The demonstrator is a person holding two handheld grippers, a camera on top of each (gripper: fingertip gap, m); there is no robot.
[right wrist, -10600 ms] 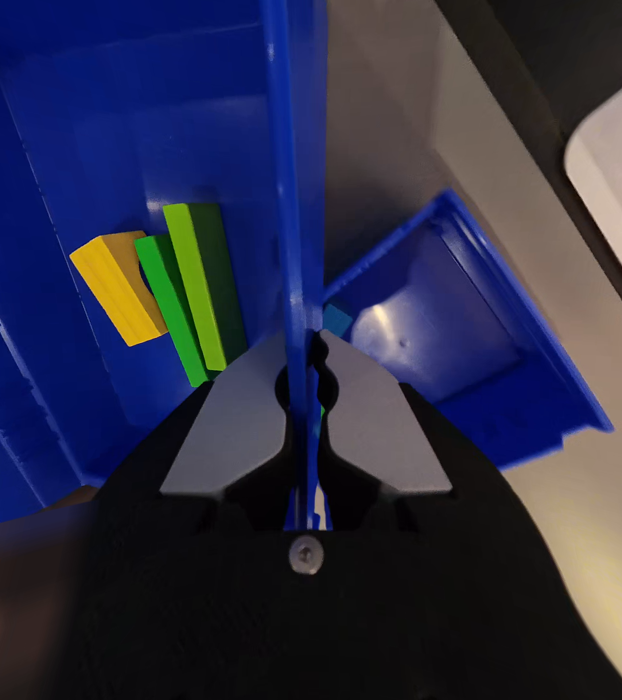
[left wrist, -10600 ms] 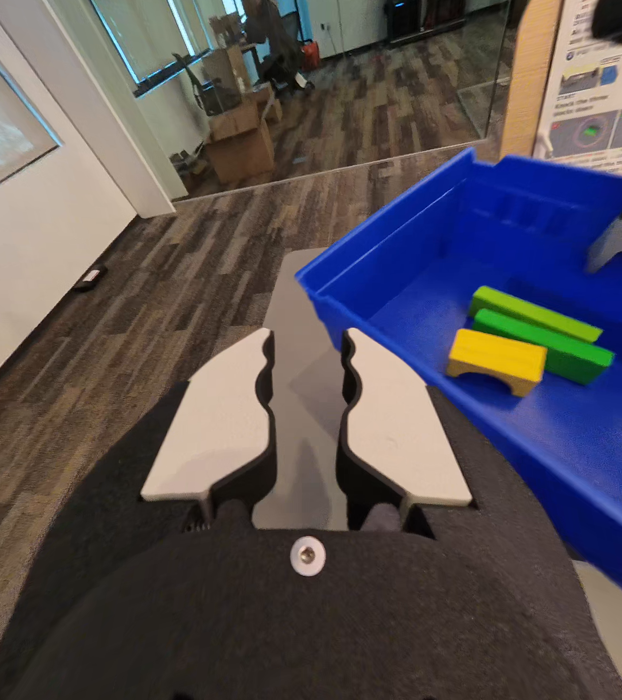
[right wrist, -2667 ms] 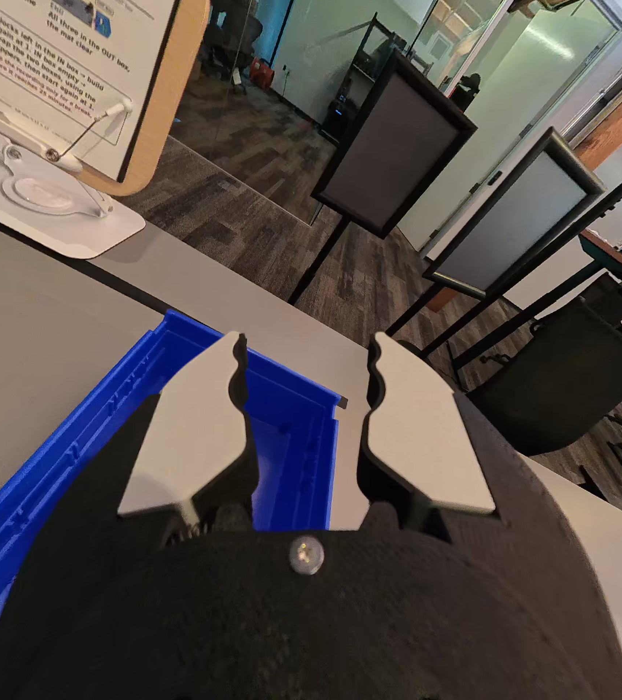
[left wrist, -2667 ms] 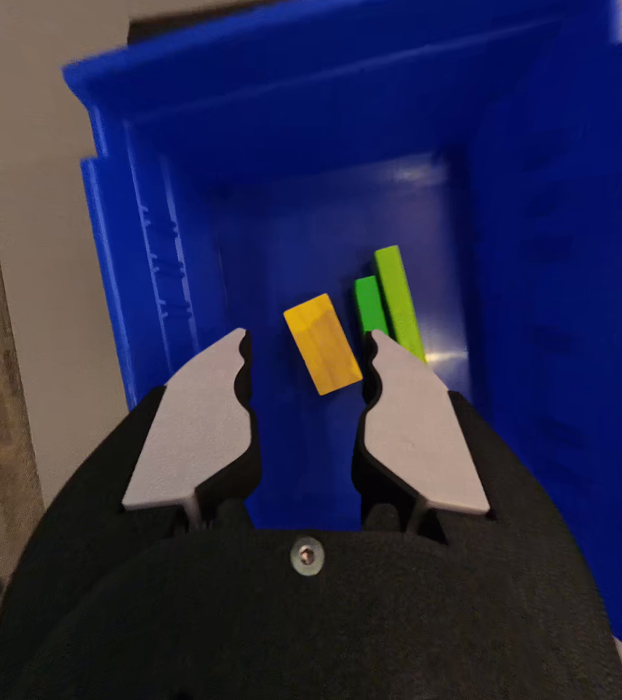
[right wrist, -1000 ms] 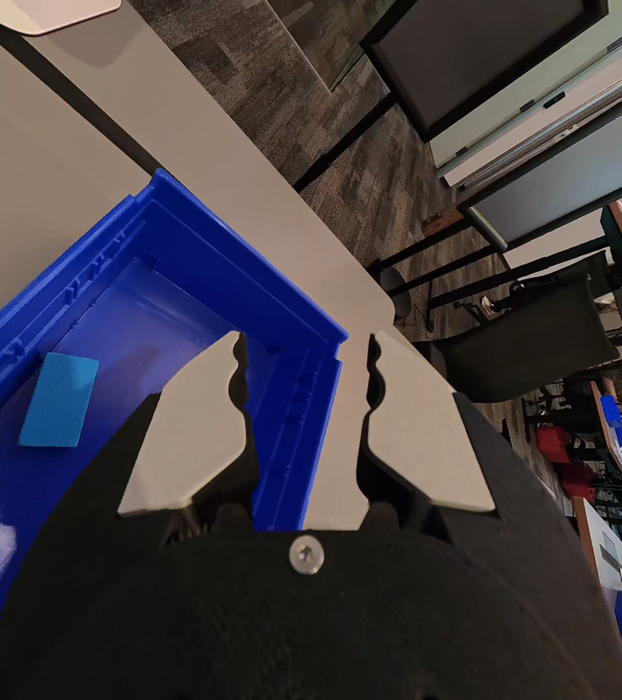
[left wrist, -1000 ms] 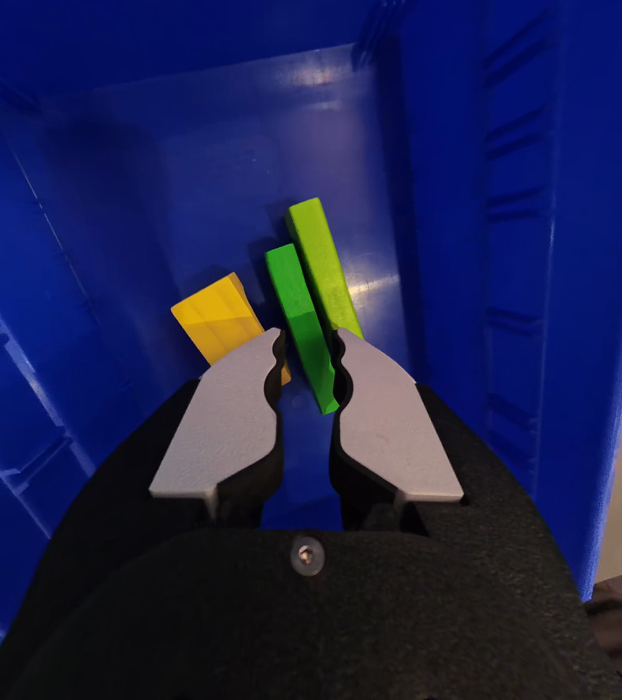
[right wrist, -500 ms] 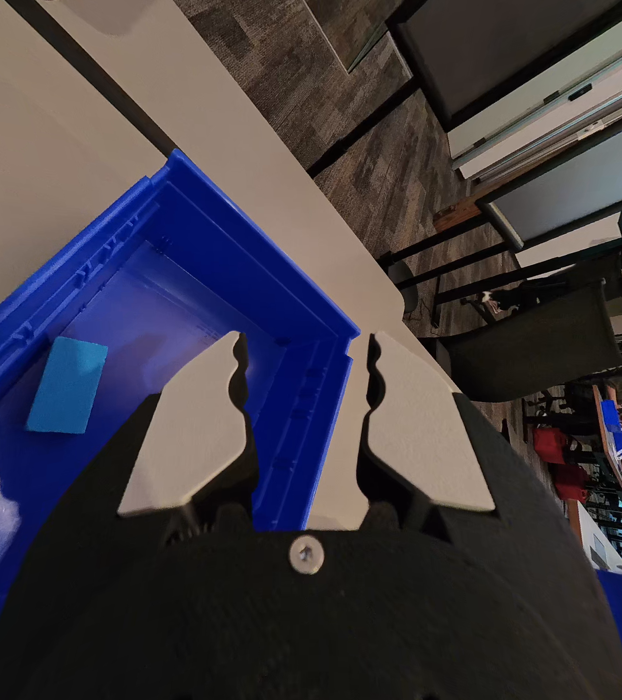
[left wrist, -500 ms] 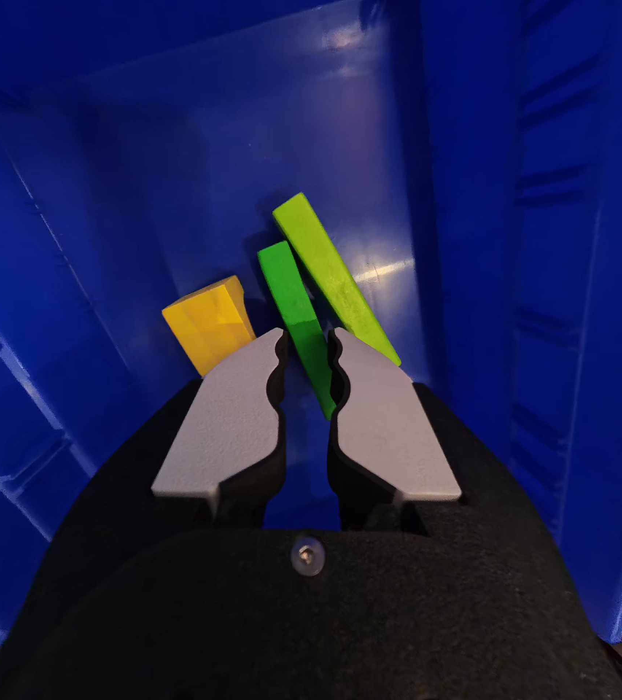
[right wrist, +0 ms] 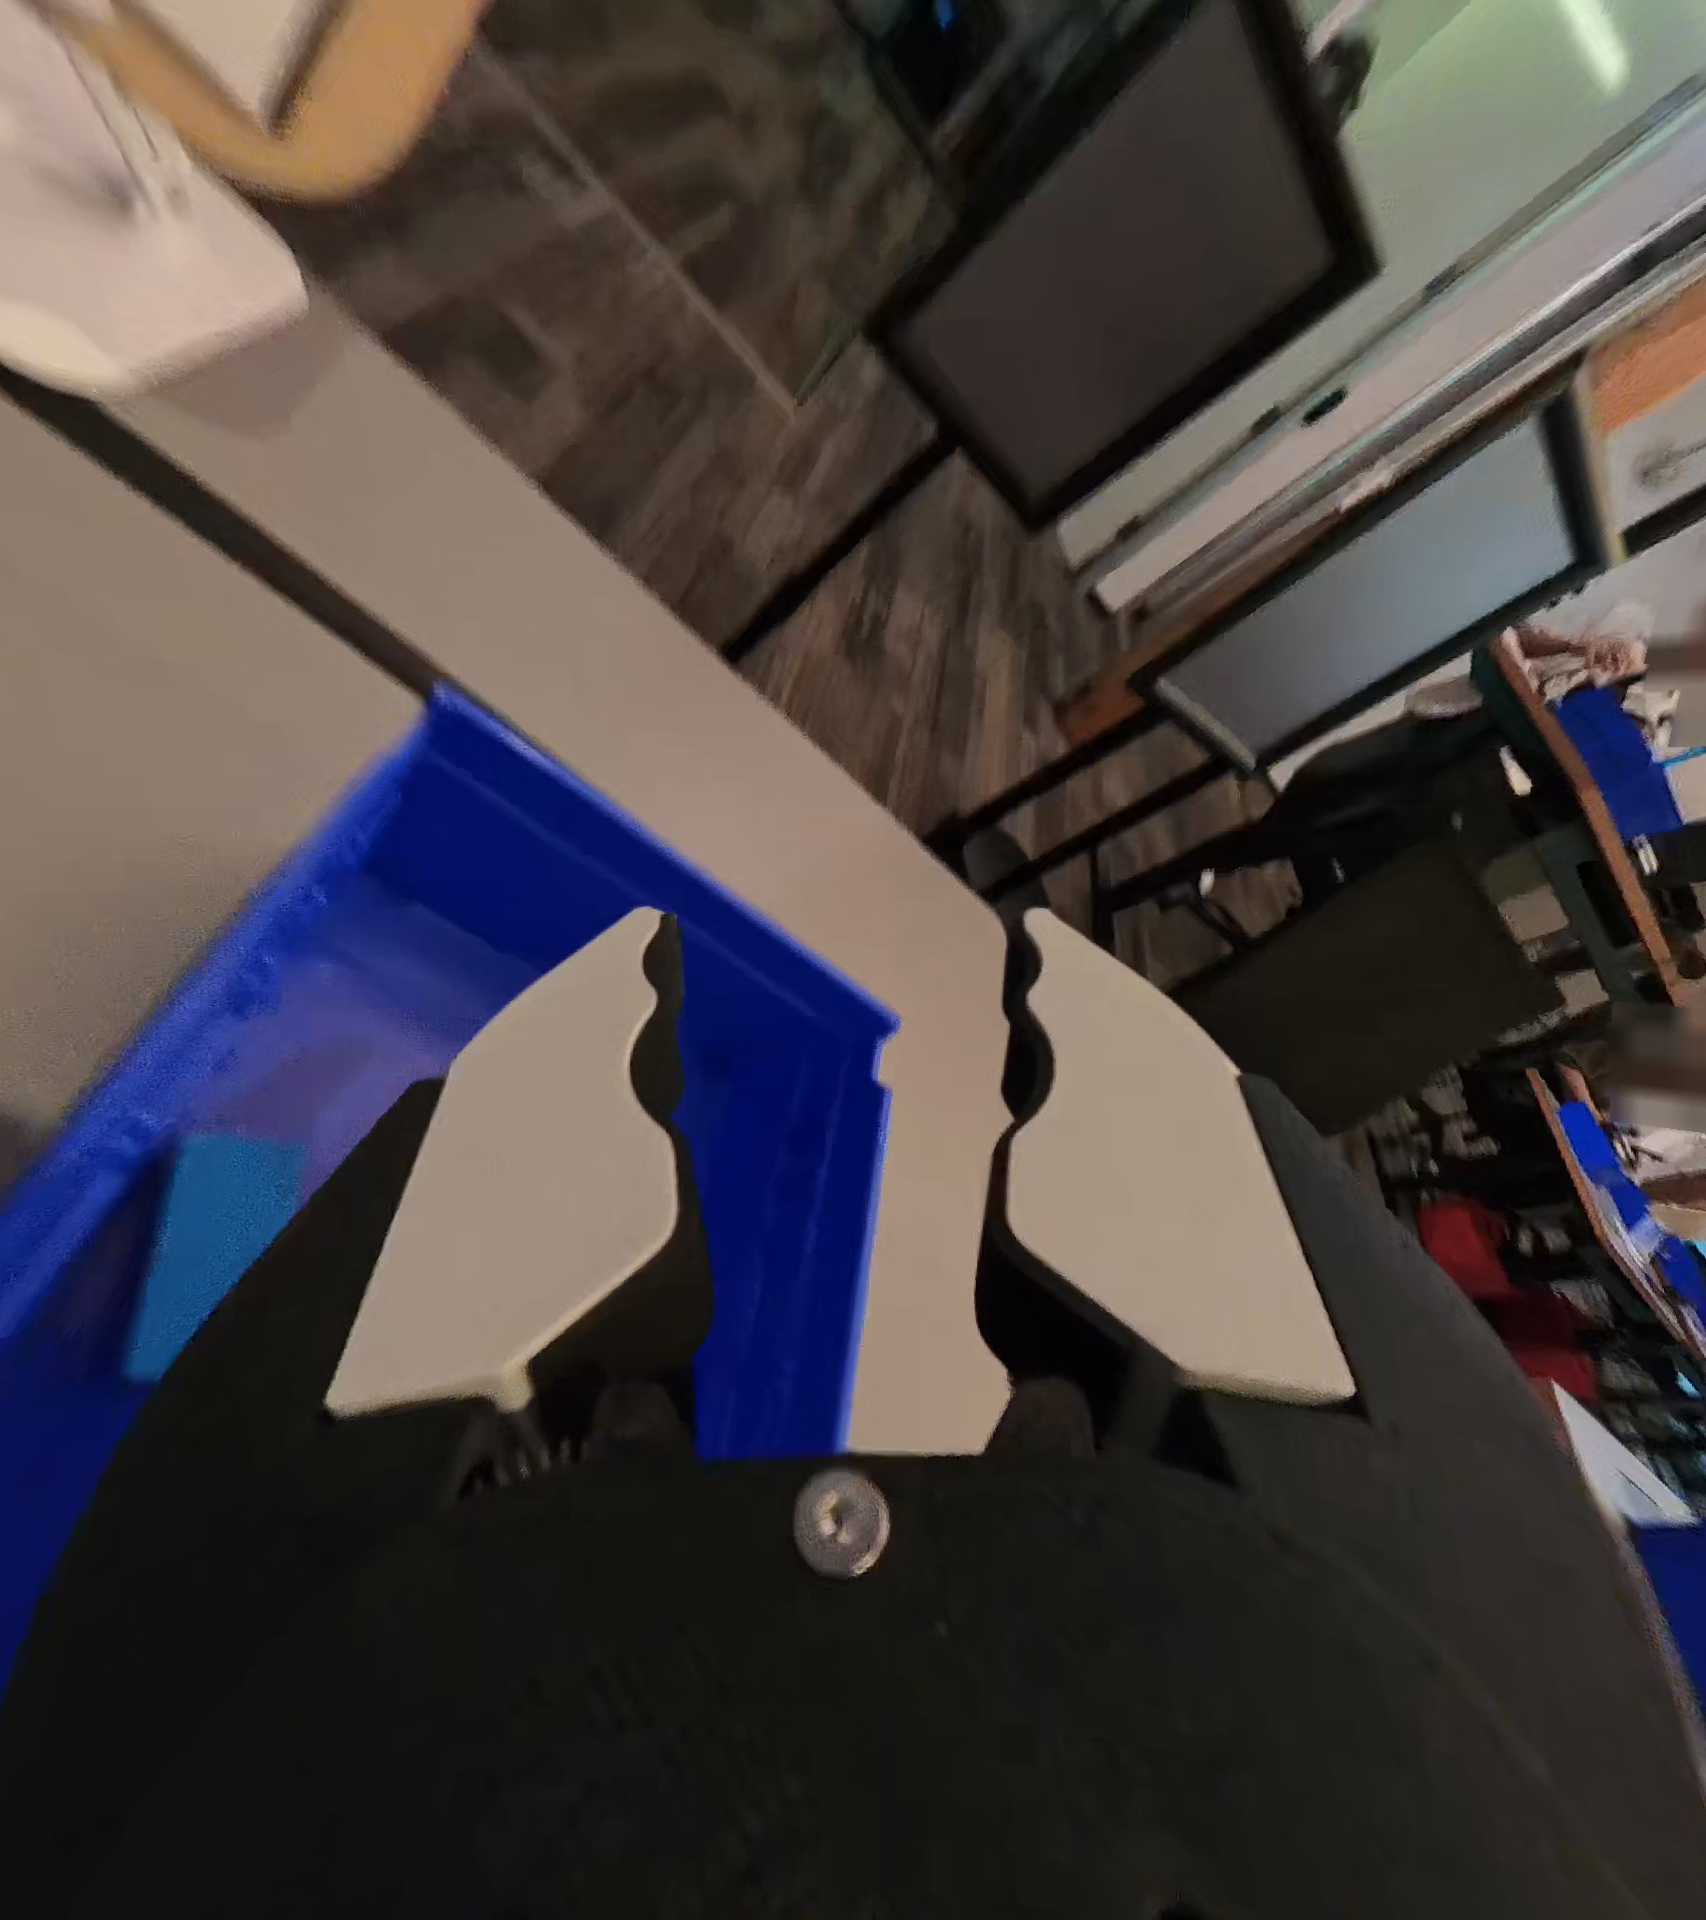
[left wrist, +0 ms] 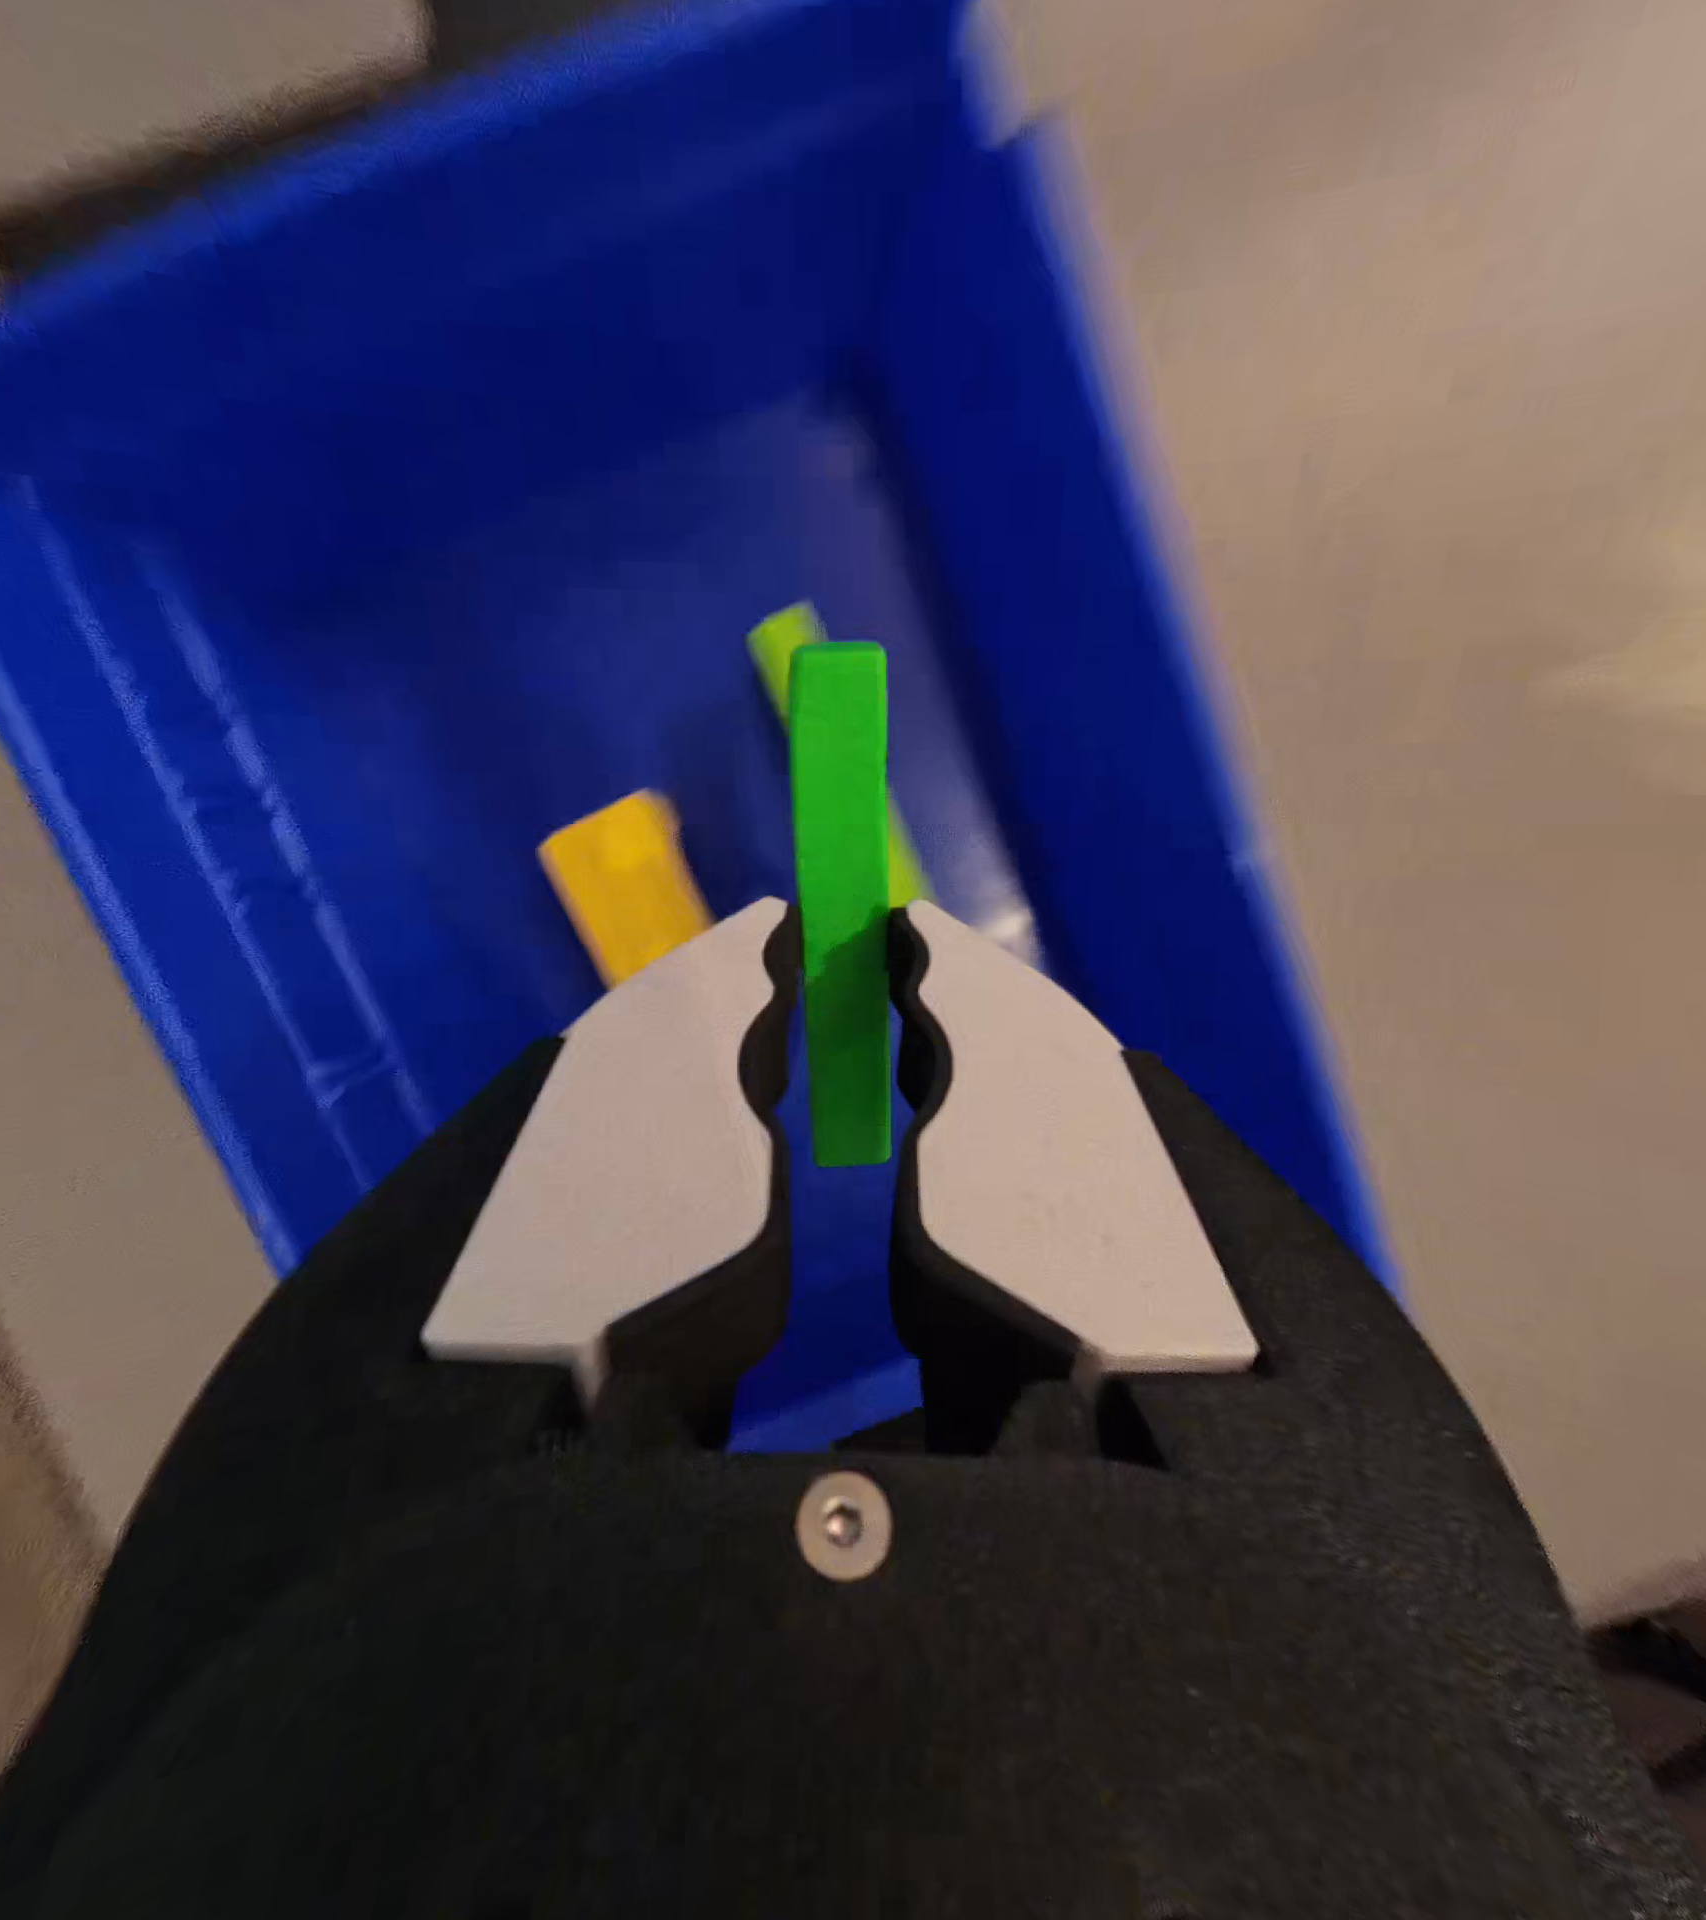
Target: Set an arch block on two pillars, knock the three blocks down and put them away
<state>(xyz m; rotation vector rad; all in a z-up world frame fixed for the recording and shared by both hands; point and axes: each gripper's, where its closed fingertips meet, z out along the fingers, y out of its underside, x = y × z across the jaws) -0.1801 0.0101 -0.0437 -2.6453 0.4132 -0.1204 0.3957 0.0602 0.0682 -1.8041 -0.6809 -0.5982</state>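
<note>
My left gripper (left wrist: 838, 914) is shut on a dark green block (left wrist: 838, 831), which stands edge-on between the jaws and is lifted above a blue bin (left wrist: 475, 436). A yellow block (left wrist: 625, 894) and a light green block (left wrist: 789, 639) lie on the bin floor below, the light green one mostly hidden behind the held block. My right gripper (right wrist: 838, 935) is open and empty, over the corner of a blue bin (right wrist: 537, 831). A light blue block (right wrist: 205, 1226) lies inside that bin, partly hidden by the gripper body.
The bins rest on a pale table (left wrist: 1472, 727), also seen in the right wrist view (right wrist: 101, 727). Beyond the table edge are a dark carpeted floor (right wrist: 683, 312), dark panels, chairs and desks at the right. Both views are motion-blurred. My right fingertips sit around 60 centimeters from my left ones.
My left gripper has closed on the dark green block and risen out of the bin with it. My right gripper has drawn back and swung; it stays open.
</note>
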